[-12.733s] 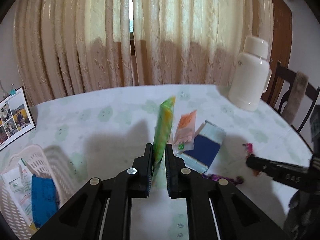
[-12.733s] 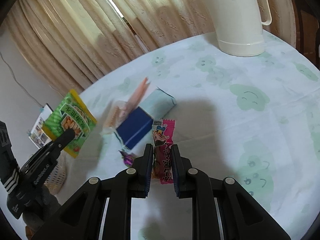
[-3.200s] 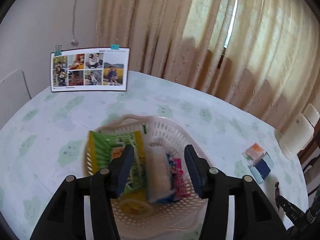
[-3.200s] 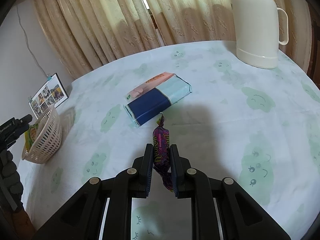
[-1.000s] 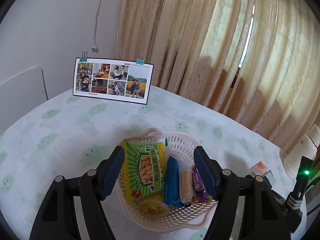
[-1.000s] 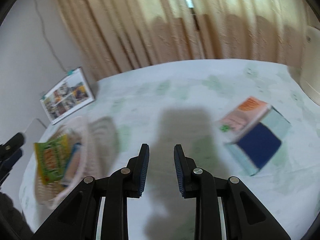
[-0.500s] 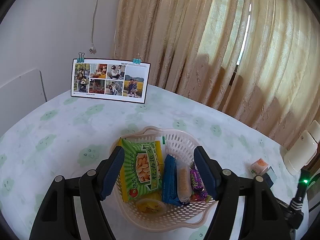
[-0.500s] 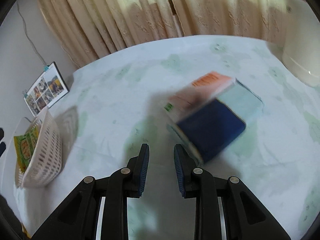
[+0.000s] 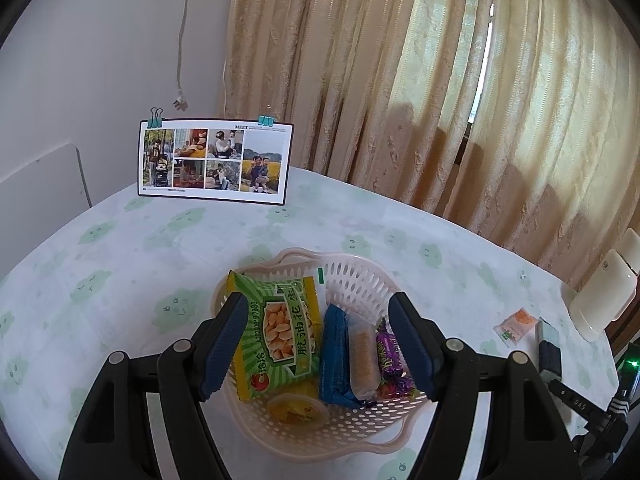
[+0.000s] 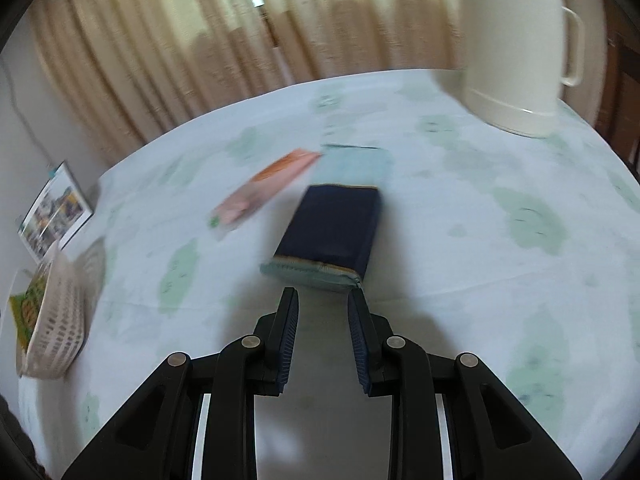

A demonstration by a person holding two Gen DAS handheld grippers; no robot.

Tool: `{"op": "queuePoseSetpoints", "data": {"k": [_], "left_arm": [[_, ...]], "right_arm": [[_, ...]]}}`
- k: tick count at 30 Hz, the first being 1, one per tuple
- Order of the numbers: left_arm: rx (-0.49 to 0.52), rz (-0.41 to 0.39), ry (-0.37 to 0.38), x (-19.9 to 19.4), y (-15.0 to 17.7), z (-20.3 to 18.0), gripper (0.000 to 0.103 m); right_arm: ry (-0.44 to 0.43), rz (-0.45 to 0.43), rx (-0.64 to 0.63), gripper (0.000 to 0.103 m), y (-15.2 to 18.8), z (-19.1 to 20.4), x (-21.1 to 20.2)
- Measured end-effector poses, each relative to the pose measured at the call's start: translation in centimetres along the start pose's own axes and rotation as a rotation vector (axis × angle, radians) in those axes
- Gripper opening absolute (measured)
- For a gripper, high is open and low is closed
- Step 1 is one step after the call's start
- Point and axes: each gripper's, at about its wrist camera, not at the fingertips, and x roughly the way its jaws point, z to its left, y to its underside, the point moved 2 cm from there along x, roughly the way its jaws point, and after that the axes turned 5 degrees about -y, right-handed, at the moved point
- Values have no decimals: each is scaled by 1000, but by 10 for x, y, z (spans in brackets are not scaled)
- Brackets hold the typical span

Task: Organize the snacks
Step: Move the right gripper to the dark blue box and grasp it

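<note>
The left gripper [image 9: 320, 340] is hanging over the basket [image 9: 348, 280] in the lower middle of the left wrist frame, its jaws standing wide apart with nothing pressed between them. Through the gap between the fingers [image 9: 224, 340] the basket's contents are showing: a green peanut bag [image 9: 280, 340] lying at the left, a blue packet [image 9: 334, 352] beside it, a clear-wrapped bar [image 9: 362, 356] next to that, a purple candy [image 9: 390, 360] at the right, and a yellow cup [image 9: 296, 410] sitting at the lower edge. The basket is resting on the table [image 9: 160, 248], and a photo card [image 9: 214, 162] is standing upright in the upper left, well apart from it. At the far right edge of this frame a white jug [image 9: 604, 304] is standing.

In the right wrist frame the right gripper [image 10: 322, 308] is pointing down at the table [image 10: 480, 240] from the bottom centre. Its jaws are standing a little apart and are holding nothing. Just above the fingertips, in the middle of the frame, a navy pack [image 10: 332, 224] is lying flat with its pale end facing the gripper, close to the right finger [image 10: 358, 320] but whether touching is unclear through the blur. An orange sachet [image 10: 268, 184] is lying just to its upper left. The jug [image 10: 512, 48] is standing in the upper right, and the basket [image 10: 60, 320] is sitting at the left edge, well apart from the pack.
</note>
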Motion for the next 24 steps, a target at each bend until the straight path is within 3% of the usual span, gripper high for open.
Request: {"op": "queuePoseSetpoints", "data": {"k": [5, 10, 15, 24], "left_arm": [[3, -6, 6, -2, 0, -1, 70], [15, -28, 8, -6, 1, -6, 72], [26, -20, 15, -5, 2, -9, 73], [54, -33, 33, -10, 4, -14, 73]], "right_arm": [[13, -37, 85, 28, -5, -19, -12], [-36, -85, 120, 60, -17, -10, -13], [-20, -76, 71, 60, -39, 8, 7], [86, -40, -23, 60, -58, 29, 40]]}}
